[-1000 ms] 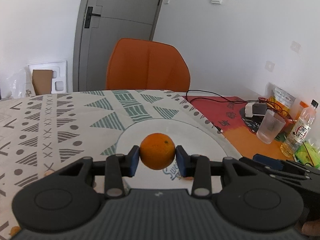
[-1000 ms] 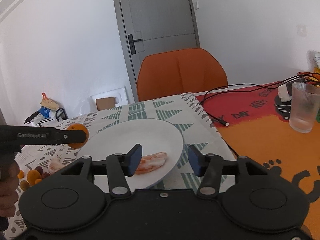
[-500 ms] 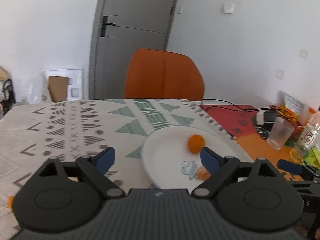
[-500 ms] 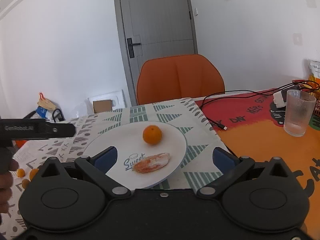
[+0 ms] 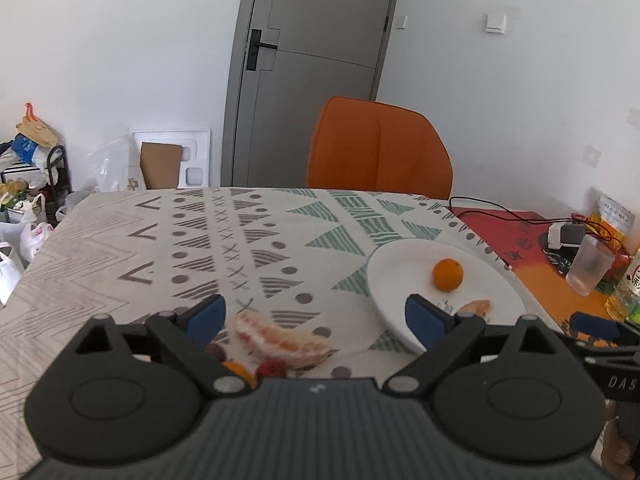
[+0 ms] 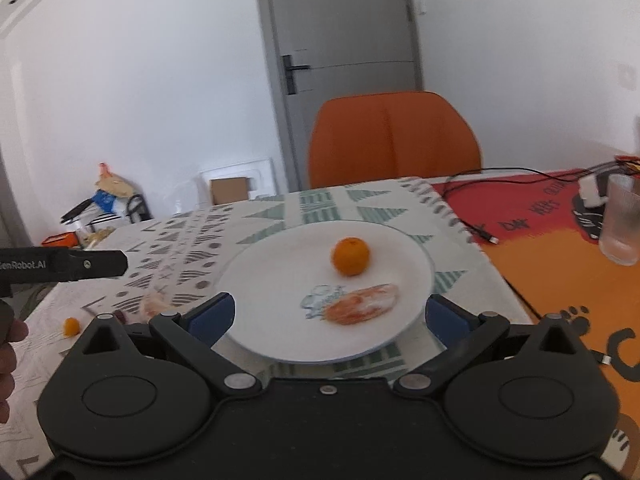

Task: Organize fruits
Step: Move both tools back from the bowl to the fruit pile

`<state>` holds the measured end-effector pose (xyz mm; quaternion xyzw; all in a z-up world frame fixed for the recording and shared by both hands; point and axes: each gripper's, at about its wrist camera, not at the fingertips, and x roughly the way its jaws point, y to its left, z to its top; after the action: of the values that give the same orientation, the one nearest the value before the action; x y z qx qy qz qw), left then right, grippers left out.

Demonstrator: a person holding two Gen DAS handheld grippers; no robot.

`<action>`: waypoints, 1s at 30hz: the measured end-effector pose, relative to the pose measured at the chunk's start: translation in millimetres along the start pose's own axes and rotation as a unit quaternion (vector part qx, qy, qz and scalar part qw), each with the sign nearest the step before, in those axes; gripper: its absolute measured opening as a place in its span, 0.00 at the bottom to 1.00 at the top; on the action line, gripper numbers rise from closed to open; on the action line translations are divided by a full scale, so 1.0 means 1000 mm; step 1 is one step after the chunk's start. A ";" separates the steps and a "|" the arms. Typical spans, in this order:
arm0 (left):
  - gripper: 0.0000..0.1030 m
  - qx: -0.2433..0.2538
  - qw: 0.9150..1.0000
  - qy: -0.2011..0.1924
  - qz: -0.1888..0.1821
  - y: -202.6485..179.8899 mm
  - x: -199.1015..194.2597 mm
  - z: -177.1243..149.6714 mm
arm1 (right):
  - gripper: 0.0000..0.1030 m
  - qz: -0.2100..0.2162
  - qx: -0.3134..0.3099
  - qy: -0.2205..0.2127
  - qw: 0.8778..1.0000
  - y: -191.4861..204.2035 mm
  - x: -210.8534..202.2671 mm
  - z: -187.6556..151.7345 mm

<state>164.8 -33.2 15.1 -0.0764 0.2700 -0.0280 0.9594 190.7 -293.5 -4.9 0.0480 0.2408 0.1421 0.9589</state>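
A small orange sits on the white plate, next to a peeled pink citrus segment. My left gripper is open and empty, held above the patterned tablecloth left of the plate. Between its fingers lies another peeled segment, with a red fruit and small orange fruits near it. My right gripper is open and empty, at the plate's near edge. The left gripper also shows in the right wrist view.
An orange chair stands at the table's far side. A clear glass, a black cable, a bottle and snack bags stand on the red-orange mat at the right. A small orange fruit lies at the left.
My left gripper opened and let the orange go onto the plate, then moved left and back over the cloth. My right gripper opened wide and drew back a little.
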 end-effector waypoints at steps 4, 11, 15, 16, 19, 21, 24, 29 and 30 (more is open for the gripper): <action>0.93 -0.003 1.000 0.004 -0.007 0.012 -0.011 -0.007 | 1.00 0.017 -0.001 0.011 1.000 0.011 0.000 -0.001; 0.93 -0.001 1.000 0.011 -0.010 0.030 -0.026 -0.021 | 1.00 0.043 -0.006 0.018 0.999 0.028 0.000 -0.007; 0.93 -0.006 1.000 0.010 -0.012 0.041 -0.033 -0.027 | 1.00 0.057 -0.010 0.022 0.998 0.036 0.000 -0.010; 0.93 -0.006 1.000 0.008 -0.010 0.044 -0.035 -0.028 | 1.00 0.059 -0.011 0.023 0.998 0.038 0.001 -0.011; 0.93 -0.013 1.000 0.007 -0.004 0.054 -0.040 -0.032 | 1.00 0.070 -0.014 0.029 0.997 0.045 0.001 -0.012; 0.93 -0.018 1.000 0.007 -0.003 0.060 -0.043 -0.035 | 1.00 0.084 -0.015 0.033 0.996 0.050 0.002 -0.013; 0.92 -0.023 1.000 0.009 0.002 0.068 -0.045 -0.038 | 1.00 0.096 -0.016 0.038 0.994 0.057 0.004 -0.015; 0.92 -0.030 0.999 0.011 0.003 0.077 -0.048 -0.045 | 1.00 0.107 -0.026 0.043 0.993 0.069 0.007 -0.019; 0.91 -0.031 0.999 0.012 0.004 0.079 -0.048 -0.046 | 1.00 0.109 -0.028 0.044 0.993 0.071 0.008 -0.019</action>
<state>100.9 42.8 -11.5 -0.1052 0.2821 -0.0165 0.9535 170.5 -222.6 -14.2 0.0406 0.2724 0.2543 0.9271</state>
